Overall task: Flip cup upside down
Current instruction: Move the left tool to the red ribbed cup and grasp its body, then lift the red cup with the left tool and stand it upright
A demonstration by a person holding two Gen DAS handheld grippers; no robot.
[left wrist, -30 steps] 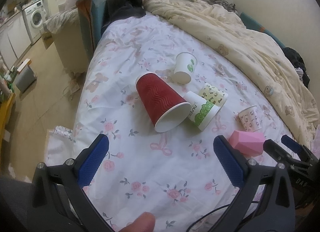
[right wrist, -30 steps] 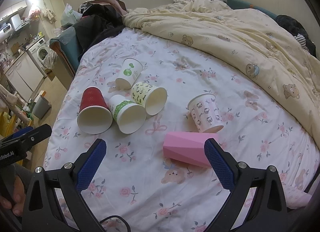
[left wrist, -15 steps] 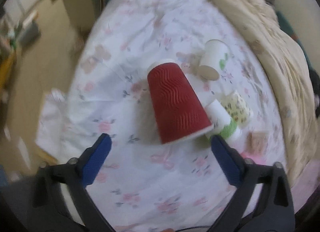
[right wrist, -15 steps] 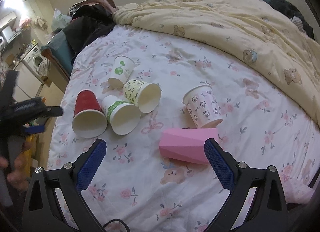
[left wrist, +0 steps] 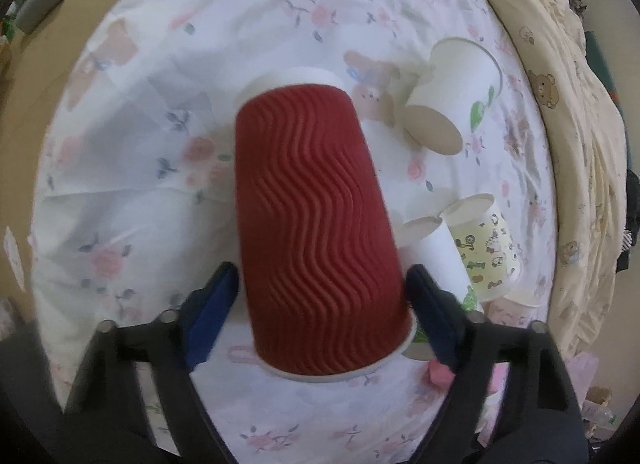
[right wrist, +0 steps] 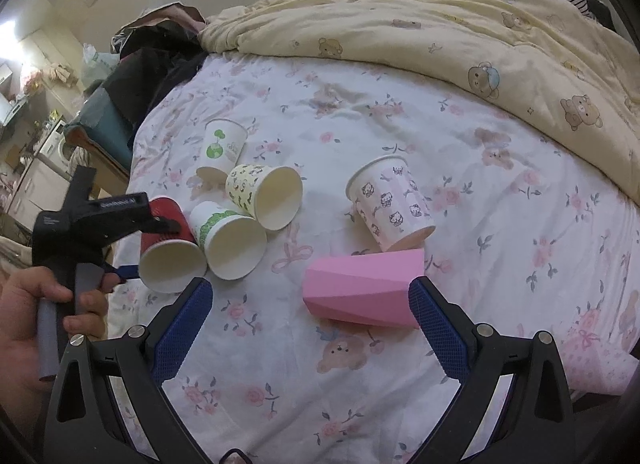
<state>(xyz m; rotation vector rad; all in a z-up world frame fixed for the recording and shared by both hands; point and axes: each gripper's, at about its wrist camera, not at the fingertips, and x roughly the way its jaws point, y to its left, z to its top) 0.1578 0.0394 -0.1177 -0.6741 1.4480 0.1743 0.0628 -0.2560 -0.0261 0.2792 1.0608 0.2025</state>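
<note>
A red ribbed paper cup [left wrist: 316, 224] lies on its side on the floral bedsheet, its open rim toward me. My left gripper [left wrist: 320, 284] straddles its wide end, one blue finger on each side; the jaws look open, and contact is unclear. In the right wrist view the red cup [right wrist: 168, 252] lies at the left with the left gripper [right wrist: 124, 240] over it. My right gripper [right wrist: 308, 304] is open and empty, above the sheet near a pink faceted cup [right wrist: 360, 288] lying on its side.
Other cups lie on their sides: a white one with green print [right wrist: 228, 248], a patterned yellow one [right wrist: 264, 196], a white sprout-logo one [right wrist: 222, 144] and a Hello Kitty one [right wrist: 392, 204]. A cream duvet [right wrist: 460, 32] covers the far side. The bed edge drops off at left.
My left gripper has moved forward and down over the red cup, and its fingers now flank the wide end. The right gripper has barely moved.
</note>
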